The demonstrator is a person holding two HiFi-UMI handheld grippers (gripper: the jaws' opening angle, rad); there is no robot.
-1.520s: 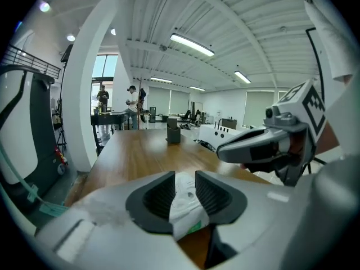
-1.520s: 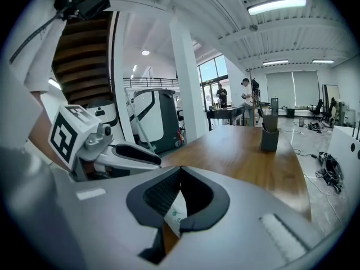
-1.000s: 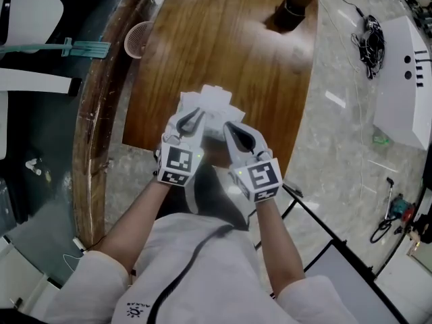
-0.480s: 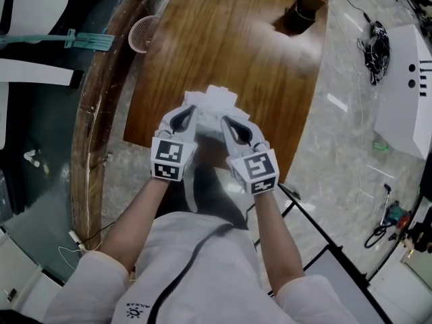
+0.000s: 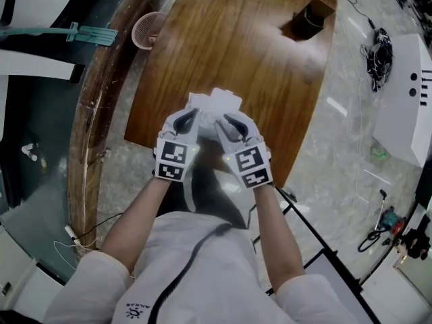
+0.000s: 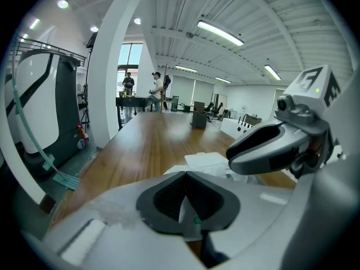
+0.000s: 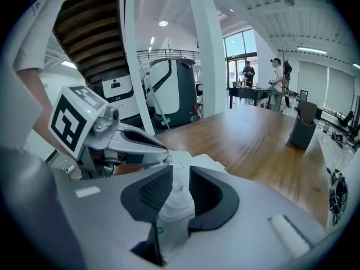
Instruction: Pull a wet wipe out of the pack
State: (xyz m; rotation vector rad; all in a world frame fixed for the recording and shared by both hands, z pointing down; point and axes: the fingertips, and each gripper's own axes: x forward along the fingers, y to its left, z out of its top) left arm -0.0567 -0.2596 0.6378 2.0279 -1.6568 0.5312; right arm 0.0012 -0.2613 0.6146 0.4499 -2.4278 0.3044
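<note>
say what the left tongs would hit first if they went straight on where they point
Probably the wet wipe pack on the table, just past the left tongs; depth is unclear.

Two grippers (image 5: 187, 119) (image 5: 231, 122), one pack (image 5: 219, 101), one wipe (image 7: 177, 200)

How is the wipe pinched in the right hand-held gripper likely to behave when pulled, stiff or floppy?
Probably floppy: the wipe bunches into folds inside the right hand-held gripper. Likely light, so it should draw out easily. The pack looks small and soft, so it may lift along unless held down.
</note>
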